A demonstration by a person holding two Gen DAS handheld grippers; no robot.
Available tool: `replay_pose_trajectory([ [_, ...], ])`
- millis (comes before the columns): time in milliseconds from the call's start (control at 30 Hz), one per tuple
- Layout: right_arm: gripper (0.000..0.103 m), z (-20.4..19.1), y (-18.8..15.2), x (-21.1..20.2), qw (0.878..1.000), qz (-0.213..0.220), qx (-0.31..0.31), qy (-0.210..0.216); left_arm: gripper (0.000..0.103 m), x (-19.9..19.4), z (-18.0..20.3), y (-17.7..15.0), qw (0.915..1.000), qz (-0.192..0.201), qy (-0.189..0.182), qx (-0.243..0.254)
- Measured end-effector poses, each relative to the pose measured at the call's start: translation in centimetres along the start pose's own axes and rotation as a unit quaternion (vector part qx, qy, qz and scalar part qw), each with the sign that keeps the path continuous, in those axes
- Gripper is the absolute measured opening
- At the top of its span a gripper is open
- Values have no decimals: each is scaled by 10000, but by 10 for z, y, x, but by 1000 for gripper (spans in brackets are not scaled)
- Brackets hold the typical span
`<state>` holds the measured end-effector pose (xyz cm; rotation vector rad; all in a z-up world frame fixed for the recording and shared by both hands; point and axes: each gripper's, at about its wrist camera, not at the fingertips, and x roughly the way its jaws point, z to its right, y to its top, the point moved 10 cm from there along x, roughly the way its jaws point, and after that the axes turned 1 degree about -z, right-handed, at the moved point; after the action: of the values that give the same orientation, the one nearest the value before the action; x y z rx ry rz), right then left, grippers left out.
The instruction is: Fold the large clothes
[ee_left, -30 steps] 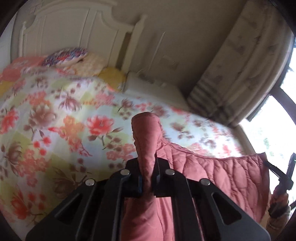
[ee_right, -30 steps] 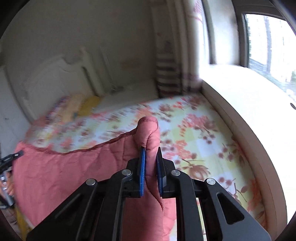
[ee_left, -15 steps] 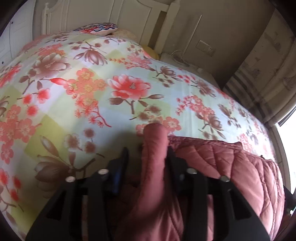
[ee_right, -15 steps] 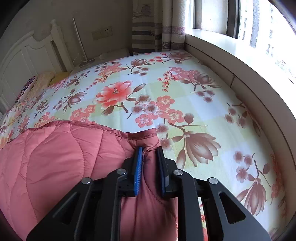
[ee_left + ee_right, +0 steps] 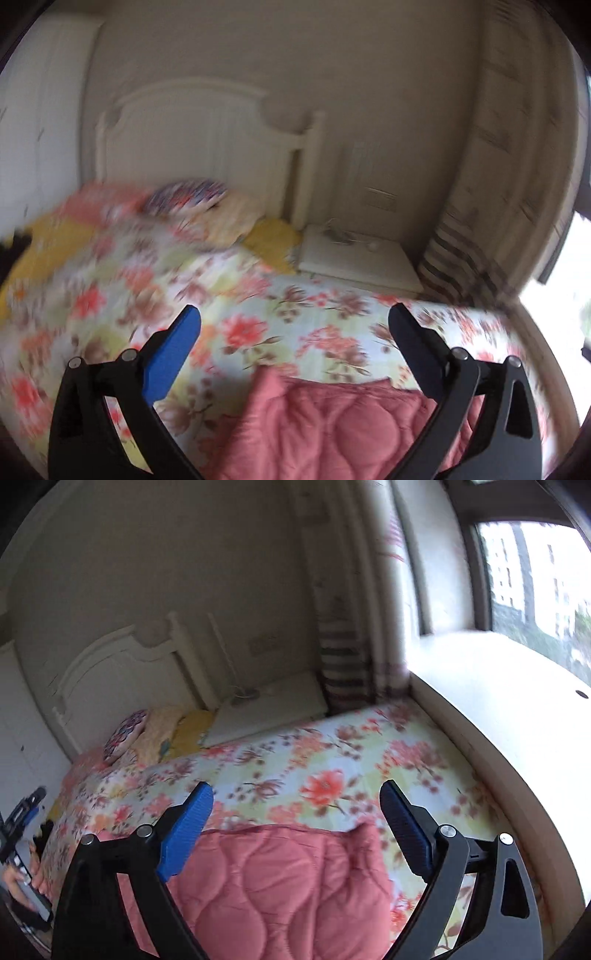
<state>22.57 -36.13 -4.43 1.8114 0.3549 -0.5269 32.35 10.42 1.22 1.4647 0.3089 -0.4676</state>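
Note:
A pink quilted garment (image 5: 332,424) lies flat on the floral bedspread (image 5: 258,314) at the near end of the bed. It also shows in the right wrist view (image 5: 280,882). My left gripper (image 5: 293,325) is open and empty, raised above the garment's far left corner. My right gripper (image 5: 297,805) is open and empty, raised above the garment's far right corner. The left gripper (image 5: 18,819) with the hand holding it shows at the left edge of the right wrist view.
Pillows (image 5: 192,195) lie by a white headboard (image 5: 199,140). A white nightstand (image 5: 358,258) stands beside the bed. A striped curtain (image 5: 343,657) hangs by a wide window ledge (image 5: 517,709) along the bed's right side.
Both grippers have opened and let go of the pink garment, which now lies on the bed. Both have lifted up and back from it.

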Motion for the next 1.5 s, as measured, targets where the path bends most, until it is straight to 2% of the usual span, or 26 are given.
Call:
replay_pose_trajectory([
  [67, 89, -42, -8, 2, 9985, -24, -533, 137, 101, 1, 43, -15, 9983, -181, -163, 529],
  [133, 89, -73, -30, 15, 9953, -258, -895, 261, 101, 13, 72, -43, 9945, -527, -291, 857],
  [200, 89, -94, -63, 38, 9902, -654, -1204, 260, 101, 33, 91, -79, 9888, -847, -189, 1212],
  [267, 89, -100, -96, 66, 9825, -1008, -1567, 14, 101, 58, 96, -110, 9820, -1096, 67, 1537],
  [367, 90, -93, -145, 111, 9658, -1482, -2105, -318, 101, 97, 99, -159, 9684, -1626, 101, 1887],
  [400, 90, -90, -153, 117, 9685, -1459, -2014, -161, 101, 106, 94, -167, 9686, -1680, 58, 1833],
  [433, 90, -85, -154, 122, 9731, -1447, -1790, -30, 101, 111, 90, -169, 9716, -1696, 8, 1650],
  [500, 91, -81, -154, 127, 9740, -1580, -1624, 44, 101, 116, 85, -175, 9717, -1776, -48, 1556],
  [1033, 92, -81, -158, 130, 9727, -1789, -1469, 161, 101, 121, 85, -180, 9704, -1931, -144, 1443],
  [1100, 92, -81, -150, 115, 9737, -1817, -1370, -129, 101, 121, 84, -181, 9703, -1941, -135, 1436],
  [1167, 92, -98, -143, 89, 9773, -1610, -1375, 99, 101, 121, 84, -181, 9706, -1938, -132, 1421],
  [1233, 93, -123, -143, 59, 9763, -1292, -1691, 395, 101, 121, 84, -181, 9706, -1938, -129, 1423],
  [1300, 93, -141, -158, 40, 9699, -1229, -2047, 488, 101, 121, 83, -181, 9706, -1940, -132, 1417],
  [1400, 96, -148, -198, 55, 9558, -1614, -2431, 356, 101, 120, 84, -181, 9710, -1931, -136, 1403],
  [1433, 98, -144, -208, 64, 9570, -1601, -2402, 271, 101, 120, 83, -180, 9713, -1922, -137, 1397],
  [1500, 99, -142, -212, 71, 9611, -1568, -2235, 411, 101, 120, 83, -180, 9704, -1956, -108, 1412],
])
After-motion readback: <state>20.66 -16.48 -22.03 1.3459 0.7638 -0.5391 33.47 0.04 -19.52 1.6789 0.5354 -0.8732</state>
